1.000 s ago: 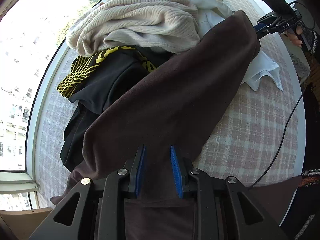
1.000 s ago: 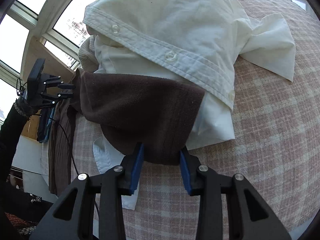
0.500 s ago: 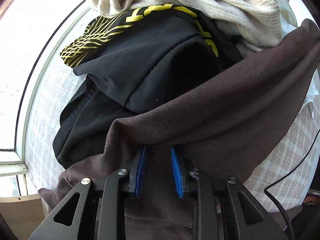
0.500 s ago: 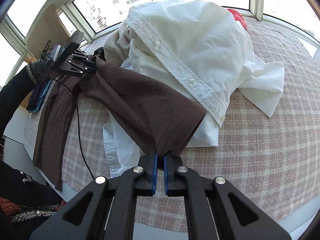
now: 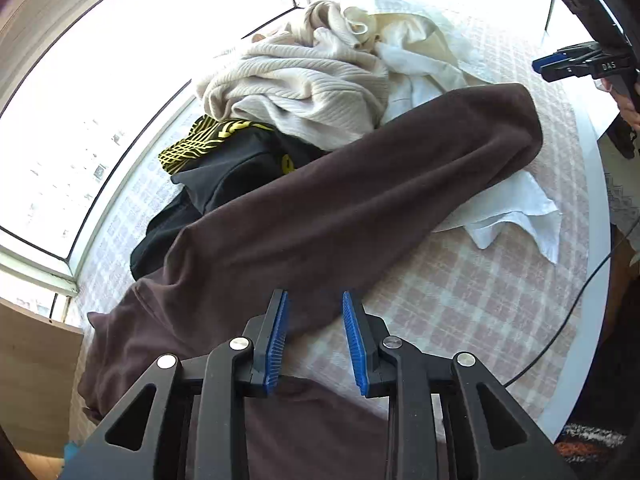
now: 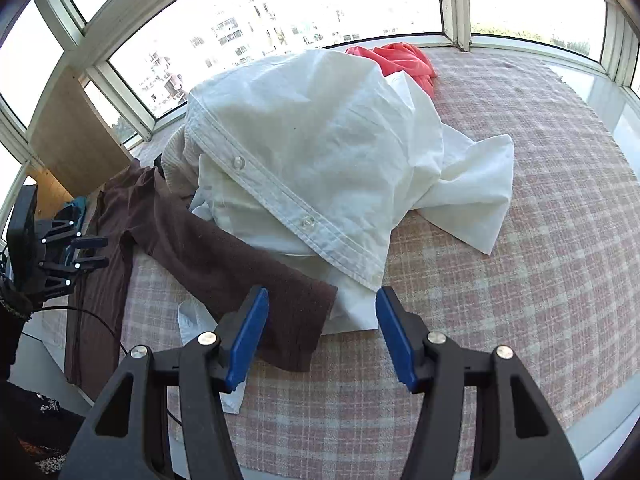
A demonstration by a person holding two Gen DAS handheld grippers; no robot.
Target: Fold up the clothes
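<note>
Clothing on table: a heap of clothes lies on a checked cloth (image 6: 520,240) by bright windows; the white shirt (image 6: 320,152) tops the heap.
Brown garment (image 5: 360,200): stretched out long, one end lying flat just in front of the white shirt, the rest running away to the shirt's left and draping off the table edge.
Right gripper (image 6: 320,332): jaws wide and opening; the brown garment's end lies on the cloth below and between them, with neither pad pressing it.
Left gripper (image 5: 314,340): pads a narrow gap apart; brown fabric and checked cloth both show through the gap, and nothing looks pinched.
Left wrist view only: a cream ribbed sweater (image 5: 304,96) bunched against the white shirt, and a black garment with yellow pattern (image 5: 224,168) beyond the sweater, partly under the brown garment.
Right wrist view only: a red garment (image 6: 404,60) behind the white shirt, near the window, and the shirt's button strip.
Shared: each view catches the other gripper off to the side, held in a hand.
</note>
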